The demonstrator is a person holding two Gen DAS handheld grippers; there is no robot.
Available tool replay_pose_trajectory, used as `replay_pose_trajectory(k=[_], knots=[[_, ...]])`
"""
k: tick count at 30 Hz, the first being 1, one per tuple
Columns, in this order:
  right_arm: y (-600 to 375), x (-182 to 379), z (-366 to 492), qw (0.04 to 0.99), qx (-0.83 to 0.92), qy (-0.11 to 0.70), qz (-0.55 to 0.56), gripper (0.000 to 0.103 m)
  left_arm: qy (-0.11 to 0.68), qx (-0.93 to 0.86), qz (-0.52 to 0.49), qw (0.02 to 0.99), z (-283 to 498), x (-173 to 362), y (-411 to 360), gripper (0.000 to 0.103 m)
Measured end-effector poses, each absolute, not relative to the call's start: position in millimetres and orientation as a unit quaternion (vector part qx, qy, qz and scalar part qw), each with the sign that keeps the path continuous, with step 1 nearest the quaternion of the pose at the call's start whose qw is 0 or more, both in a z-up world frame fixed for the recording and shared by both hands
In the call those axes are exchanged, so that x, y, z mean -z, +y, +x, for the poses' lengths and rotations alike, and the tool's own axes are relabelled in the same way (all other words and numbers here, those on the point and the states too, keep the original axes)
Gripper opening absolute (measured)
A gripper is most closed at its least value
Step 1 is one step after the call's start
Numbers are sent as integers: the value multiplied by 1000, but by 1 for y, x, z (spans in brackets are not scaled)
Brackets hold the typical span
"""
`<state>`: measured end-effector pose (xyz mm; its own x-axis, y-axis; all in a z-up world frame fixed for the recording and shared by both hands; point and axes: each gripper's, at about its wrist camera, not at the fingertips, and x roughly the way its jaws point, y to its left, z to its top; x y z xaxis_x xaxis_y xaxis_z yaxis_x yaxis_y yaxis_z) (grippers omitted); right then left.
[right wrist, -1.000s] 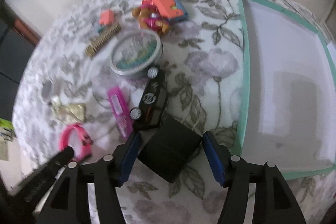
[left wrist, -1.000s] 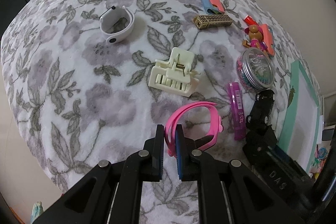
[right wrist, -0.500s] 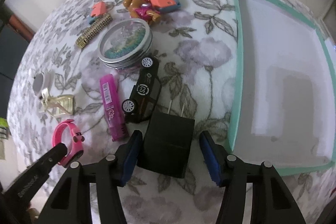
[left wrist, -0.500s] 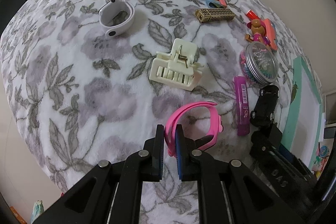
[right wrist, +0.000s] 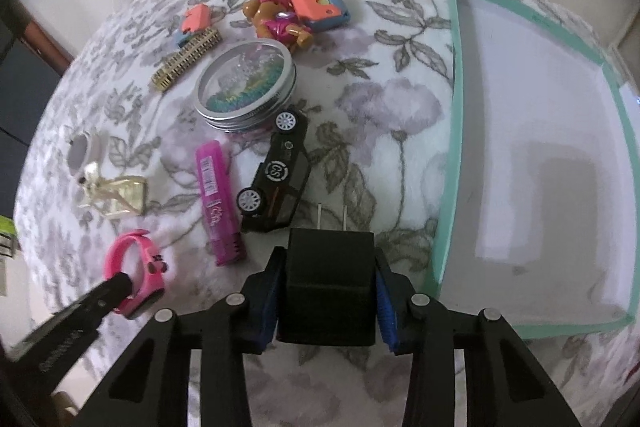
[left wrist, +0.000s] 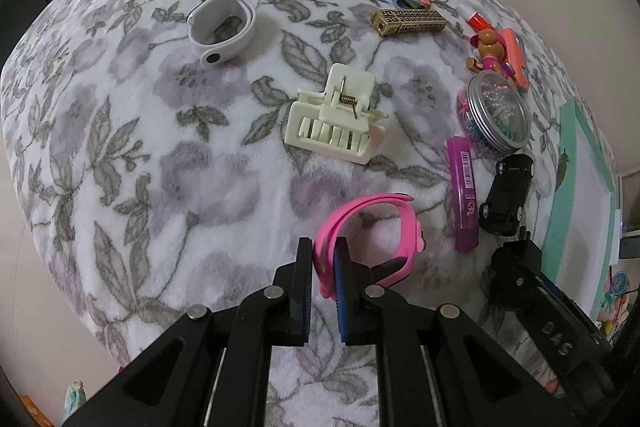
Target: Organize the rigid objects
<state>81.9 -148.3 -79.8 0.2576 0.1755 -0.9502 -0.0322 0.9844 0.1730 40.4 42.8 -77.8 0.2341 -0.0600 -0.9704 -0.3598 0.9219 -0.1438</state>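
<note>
Two grips: pink band (left wrist: 366,227) (left), black charger (right wrist: 328,285).

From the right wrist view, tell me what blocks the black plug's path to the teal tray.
Nothing visible does. The black plug sits between the right tongs, which have just been closing, and only bare blanket separates it from the teal tray.

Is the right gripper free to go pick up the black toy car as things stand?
Probably not: the right gripper is shut on the black charger, though the black toy car lies just ahead, unobstructed.
</note>
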Motion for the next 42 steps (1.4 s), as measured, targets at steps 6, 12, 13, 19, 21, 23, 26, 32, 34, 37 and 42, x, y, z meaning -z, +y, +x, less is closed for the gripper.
replay_pose_trajectory(k=[6, 12, 13, 19, 21, 23, 26, 32, 34, 37, 42], knots=[[-159, 59, 70, 790, -87, 596, 115, 43, 596, -94, -177, 778, 36, 64, 44, 10], [-171, 18, 66, 829, -75, 540, 126, 43, 569, -86, -192, 795, 38, 32, 43, 10], [-174, 7, 66, 841, -69, 523, 122, 42, 563, -81, -197, 799, 40, 23, 40, 10], [-209, -52, 59, 893, -26, 437, 110, 43, 530, -46, -190, 825, 58, -22, 2, 10], [-225, -71, 58, 905, -6, 410, 113, 43, 524, -34, -185, 830, 68, -33, -16, 10], [-247, -87, 58, 911, 9, 394, 119, 43, 521, -19, -180, 834, 78, -42, -36, 10], [-273, -104, 62, 917, 37, 375, 131, 43, 517, 3, -171, 839, 93, -53, -66, 10], [-319, -120, 78, 917, 74, 362, 151, 43, 521, 54, -143, 840, 124, -58, -123, 10], [-329, -116, 90, 915, 94, 363, 152, 43, 526, 58, -144, 836, 136, -53, -133, 10], [-344, -109, 102, 912, 103, 364, 158, 43, 527, 71, -137, 836, 154, -46, -154, 10], [-364, -85, 123, 905, 116, 377, 159, 43, 533, 87, -116, 834, 176, -22, -187, 10]])
